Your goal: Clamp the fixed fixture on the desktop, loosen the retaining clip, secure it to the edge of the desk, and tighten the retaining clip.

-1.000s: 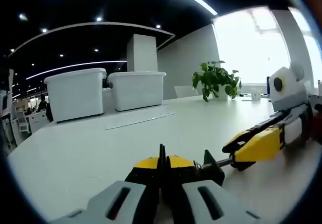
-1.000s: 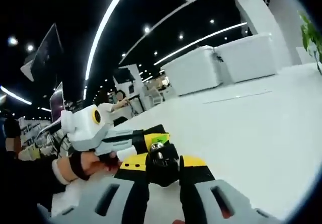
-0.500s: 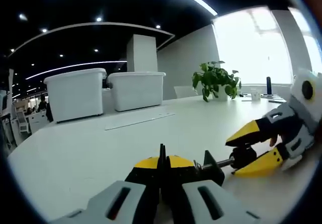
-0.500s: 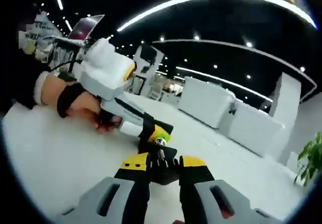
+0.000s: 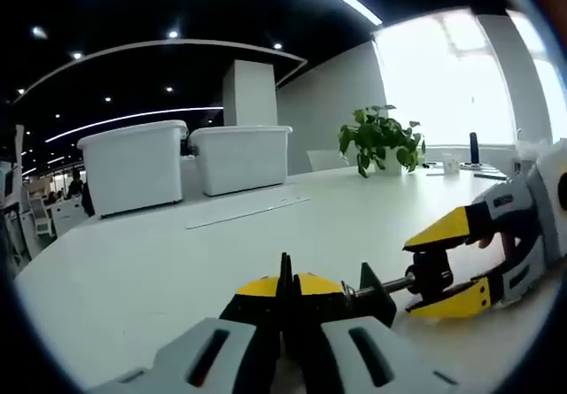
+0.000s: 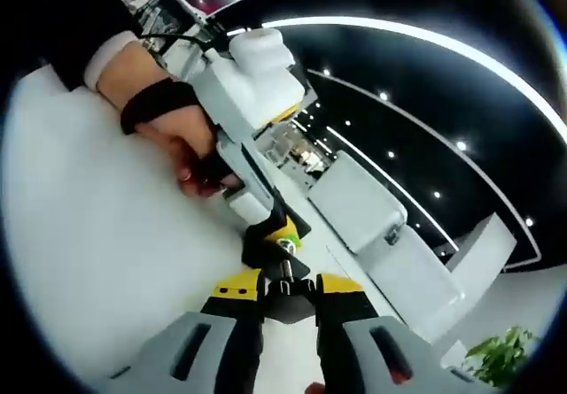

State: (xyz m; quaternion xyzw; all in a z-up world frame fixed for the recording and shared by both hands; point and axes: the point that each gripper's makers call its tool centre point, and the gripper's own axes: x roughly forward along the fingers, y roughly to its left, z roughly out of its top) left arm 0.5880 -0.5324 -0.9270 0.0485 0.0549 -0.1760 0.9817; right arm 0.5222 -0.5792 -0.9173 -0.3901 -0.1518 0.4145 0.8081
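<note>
Clamp: a small black clamp (image 5: pixel 376 295) lies flat on the white desk (image 5: pixel 177 261), its screw rod running sideways between my two grippers
Screw knob: the black knob (image 5: pixel 431 274) ends the rod on the side away from my left gripper; in the right gripper view the knob (image 6: pixel 285 281) sits right at my jaws
Left gripper (image 5: pixel 285 298): jaws pressed together, pinching the clamp's body and pinning it to the desk
Right gripper (image 5: pixel 443 263): comes in along the rod's line, yellow tips spread either side of the knob; I cannot tell whether they touch it
Pose: left low and level; right rolled over hard, judging by the tilted room
Next move: I judge the loosening turn depends on staying in line with the rod
</note>
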